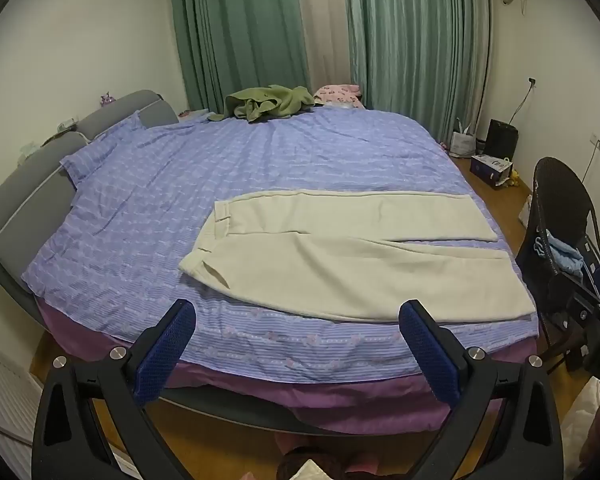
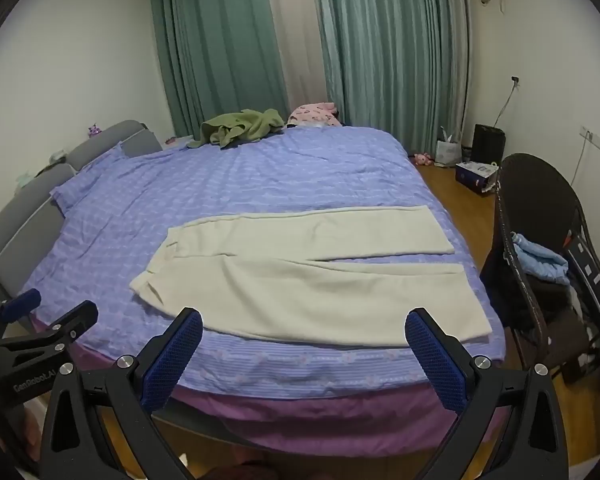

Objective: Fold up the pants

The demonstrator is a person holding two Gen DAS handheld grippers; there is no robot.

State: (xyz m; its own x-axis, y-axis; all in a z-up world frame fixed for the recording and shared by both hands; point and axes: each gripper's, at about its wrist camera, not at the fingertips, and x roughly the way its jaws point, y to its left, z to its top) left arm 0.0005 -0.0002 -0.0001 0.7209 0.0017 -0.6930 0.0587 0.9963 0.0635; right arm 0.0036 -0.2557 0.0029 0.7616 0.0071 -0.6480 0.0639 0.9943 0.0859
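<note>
On the bed [image 1: 148, 200], across its near half, I saw the pants [image 1: 340, 256] spread flat, waistband toward the headboard [image 1: 28, 208] on the left, both legs running right and lying just beside each other. I held my left tool [image 1: 296, 344] short of the mattress edge, jaws fully apart with nothing between them. My right tool [image 2: 304, 348] hung the same way, wide open and empty. Clothes [image 2: 240, 126] lay bunched at the far side, a chair [image 2: 540, 216] stood on the right.
</note>
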